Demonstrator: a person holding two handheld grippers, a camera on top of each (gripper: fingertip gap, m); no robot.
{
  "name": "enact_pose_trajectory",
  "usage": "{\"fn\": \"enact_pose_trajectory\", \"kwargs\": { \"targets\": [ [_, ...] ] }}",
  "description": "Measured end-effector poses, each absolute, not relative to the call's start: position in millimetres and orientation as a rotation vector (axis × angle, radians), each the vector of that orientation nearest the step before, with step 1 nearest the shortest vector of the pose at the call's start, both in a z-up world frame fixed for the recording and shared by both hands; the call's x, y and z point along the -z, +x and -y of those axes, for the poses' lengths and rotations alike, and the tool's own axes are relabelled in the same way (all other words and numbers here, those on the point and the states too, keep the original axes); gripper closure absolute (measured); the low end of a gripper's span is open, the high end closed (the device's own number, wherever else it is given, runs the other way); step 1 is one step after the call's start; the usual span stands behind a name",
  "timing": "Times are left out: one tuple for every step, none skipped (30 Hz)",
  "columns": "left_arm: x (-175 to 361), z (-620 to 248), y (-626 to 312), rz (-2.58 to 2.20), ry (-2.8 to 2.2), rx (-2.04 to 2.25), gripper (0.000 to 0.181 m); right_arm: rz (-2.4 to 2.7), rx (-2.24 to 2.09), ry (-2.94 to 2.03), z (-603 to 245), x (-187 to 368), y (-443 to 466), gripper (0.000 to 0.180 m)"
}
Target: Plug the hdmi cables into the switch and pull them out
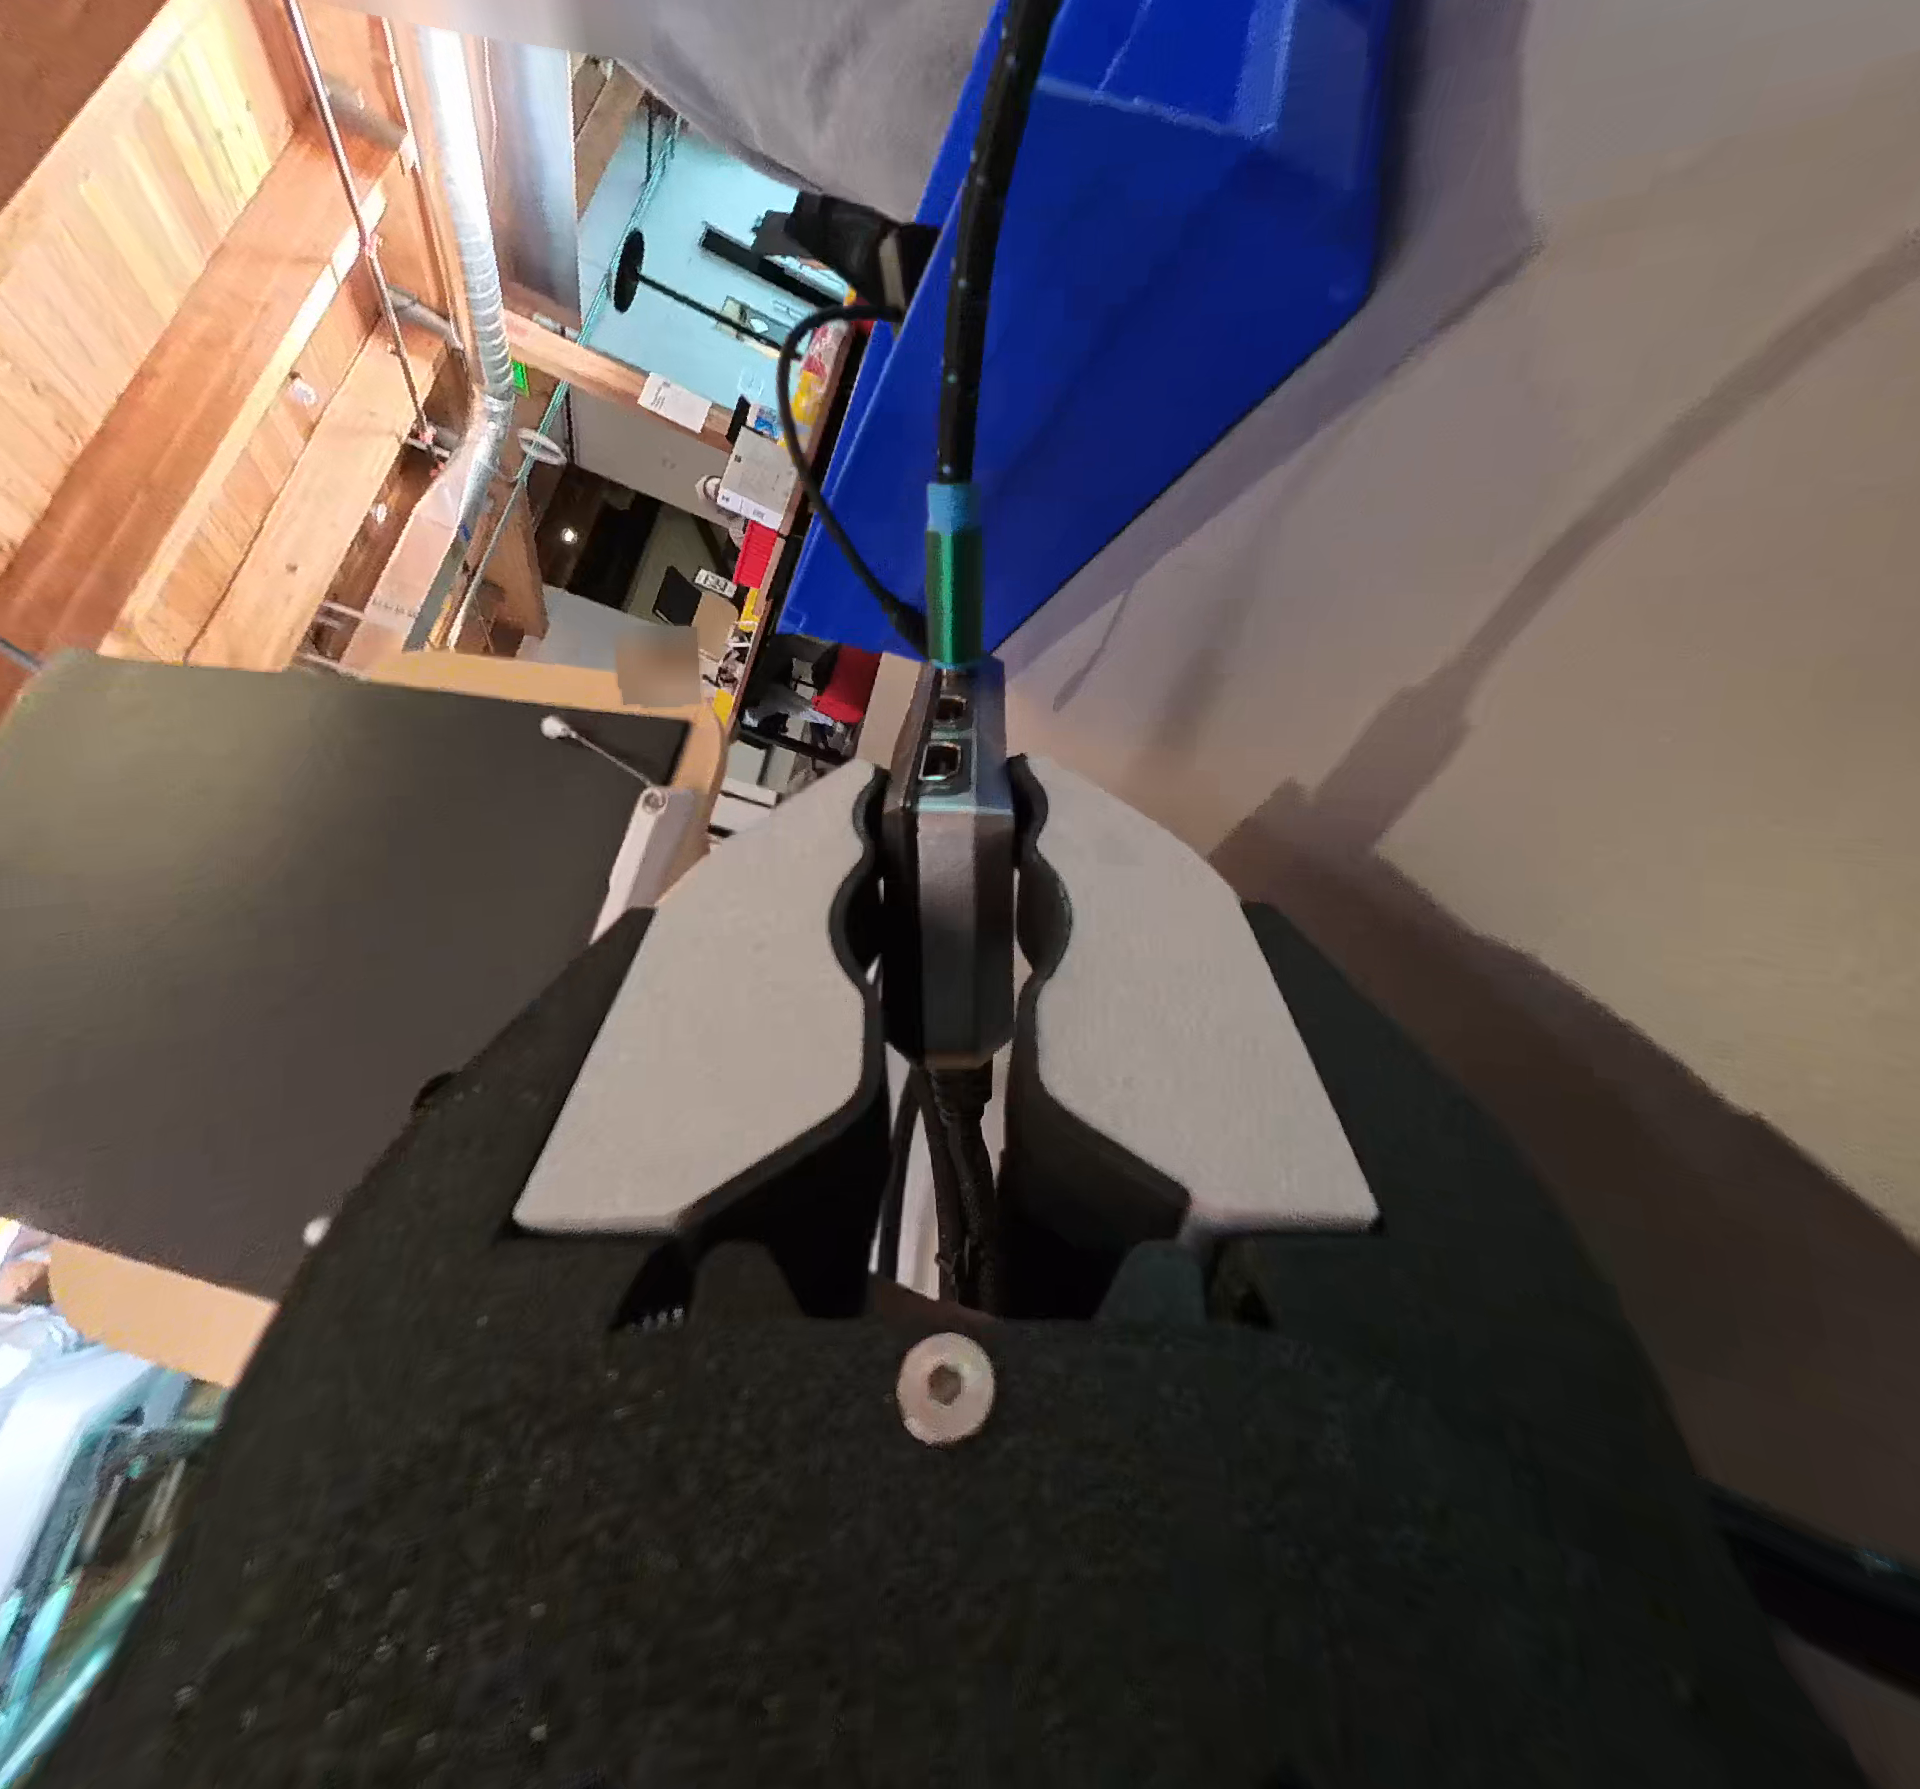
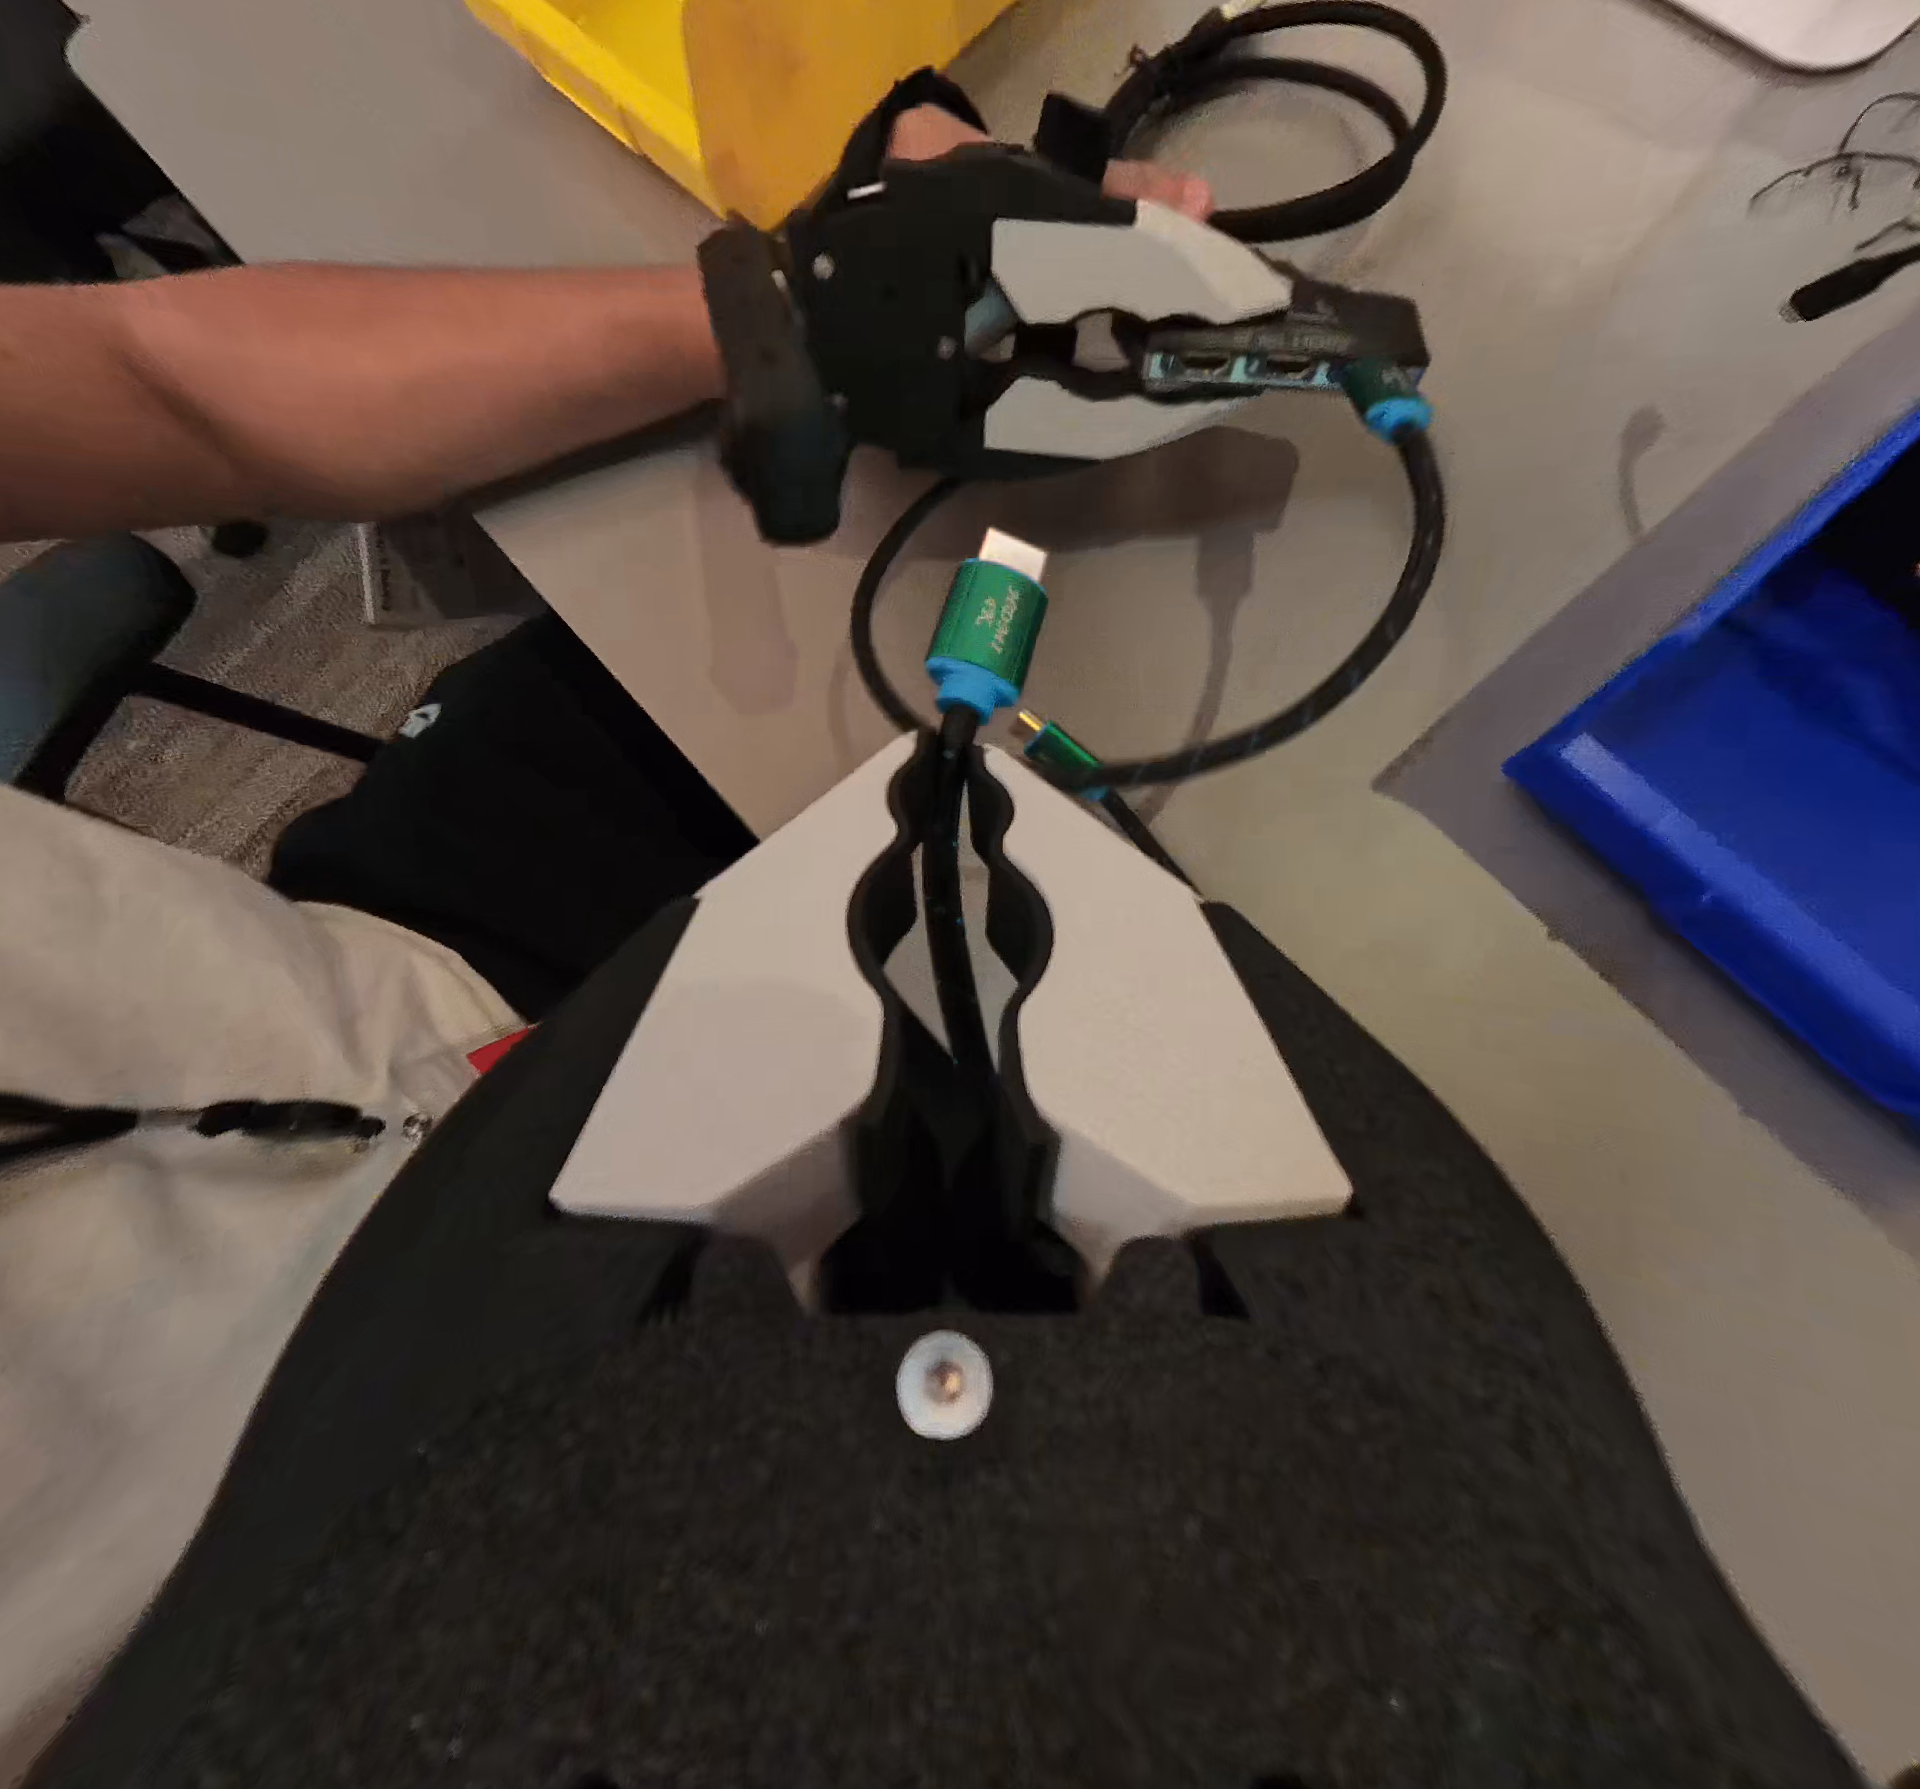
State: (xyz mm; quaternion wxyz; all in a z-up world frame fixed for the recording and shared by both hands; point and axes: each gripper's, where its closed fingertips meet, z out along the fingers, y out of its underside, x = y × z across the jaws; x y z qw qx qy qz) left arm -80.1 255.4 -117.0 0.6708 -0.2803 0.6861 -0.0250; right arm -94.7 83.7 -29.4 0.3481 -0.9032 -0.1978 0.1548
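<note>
On grey table (image 2: 1299,960), blue bin (image 2: 1766,804), yellow bin (image 2: 727,4)

Switch (image 2: 1288,352) above table (image 2: 1455,908), apparently between two bins (image 2: 727,4)

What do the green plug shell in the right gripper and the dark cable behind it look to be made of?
The green plug shell looks like anodised metal: smooth, with a satin sheen. Its blue collar seems rubbery and matte. The black cable looks sleeved in woven braid with blue flecks. The right gripper pinches it.
</note>
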Motion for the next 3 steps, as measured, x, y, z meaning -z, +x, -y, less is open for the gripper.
{"fn": "enact_pose_trajectory", "kwargs": {
  "targets": [
    [117.1, -251.6, -79.7, -1.552, -0.614, 0.049, 0.160, 0.529, -0.410, -2.372, -94.2, 34.6, -97.4, 0.173],
    [116.8, -247.9, -79.4, -1.555, -0.594, 0.041, 0.160, 0.543, -0.435, -2.396, -104.8, 41.2, -101.1, 0.174],
    [116.2, -244.4, -79.2, -1.556, -0.575, 0.035, 0.160, 0.540, -0.461, -2.423, -115.4, 48.7, -103.4, 0.174]
  ]
}}
